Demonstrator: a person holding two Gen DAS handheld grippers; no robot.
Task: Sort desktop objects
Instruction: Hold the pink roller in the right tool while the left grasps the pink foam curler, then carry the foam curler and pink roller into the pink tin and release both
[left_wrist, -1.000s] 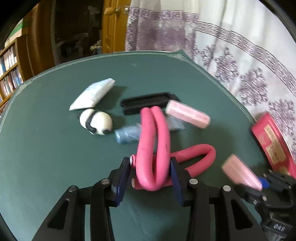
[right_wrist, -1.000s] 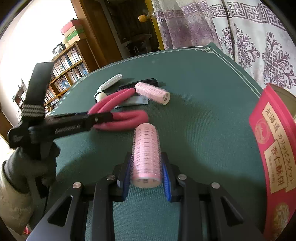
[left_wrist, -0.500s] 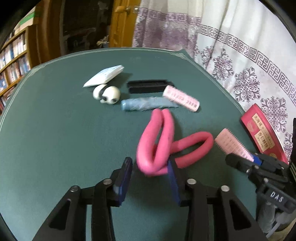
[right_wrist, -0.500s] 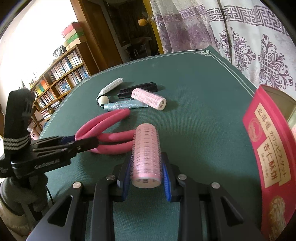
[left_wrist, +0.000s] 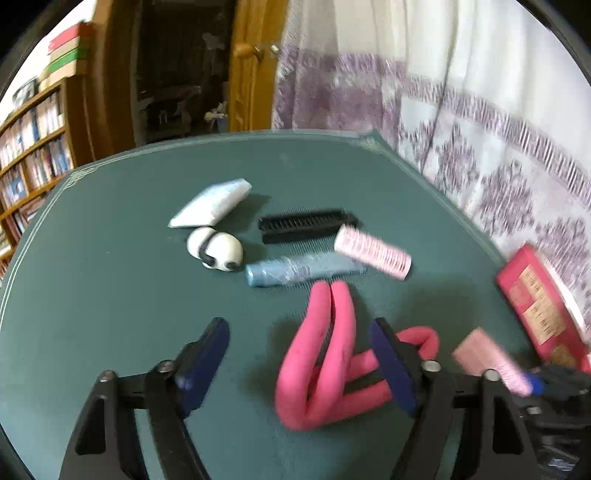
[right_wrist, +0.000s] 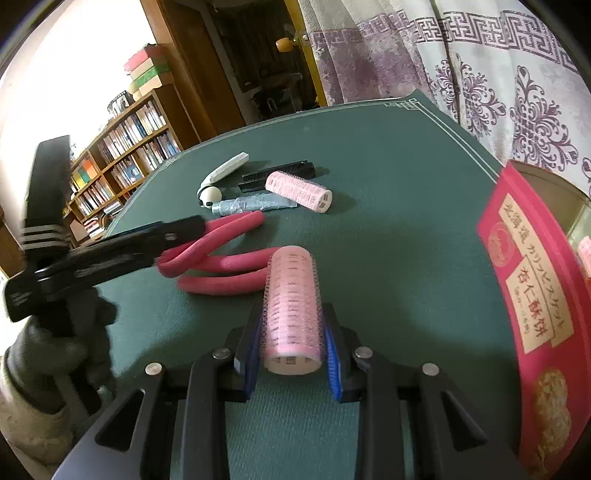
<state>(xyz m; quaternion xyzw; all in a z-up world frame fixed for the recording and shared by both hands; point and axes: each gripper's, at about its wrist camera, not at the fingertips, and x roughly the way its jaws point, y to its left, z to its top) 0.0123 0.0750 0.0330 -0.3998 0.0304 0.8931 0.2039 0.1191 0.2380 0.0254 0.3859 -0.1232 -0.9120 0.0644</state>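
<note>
left gripper (left_wrist: 299, 362) low centre of its frame, jaws just been opening, pads wide and pressing on nothing, right gripper (right_wrist: 291, 341) bottom centre of its frame, pads clamped, gloved hand (right_wrist: 55, 354) at lower left gripping the left handle

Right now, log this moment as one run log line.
left claw: open, just been opening, pink foam rod loose between | right claw: shut on pink roller | red box: nearby

A lived-in home room, likely a study: wooden bookshelves (right_wrist: 125, 155) packed with books on the far left, a wooden door (left_wrist: 251, 66) beyond, a purple-patterned white curtain (right_wrist: 480, 66) on the right, and a green-covered bench (right_wrist: 388, 184).
</note>
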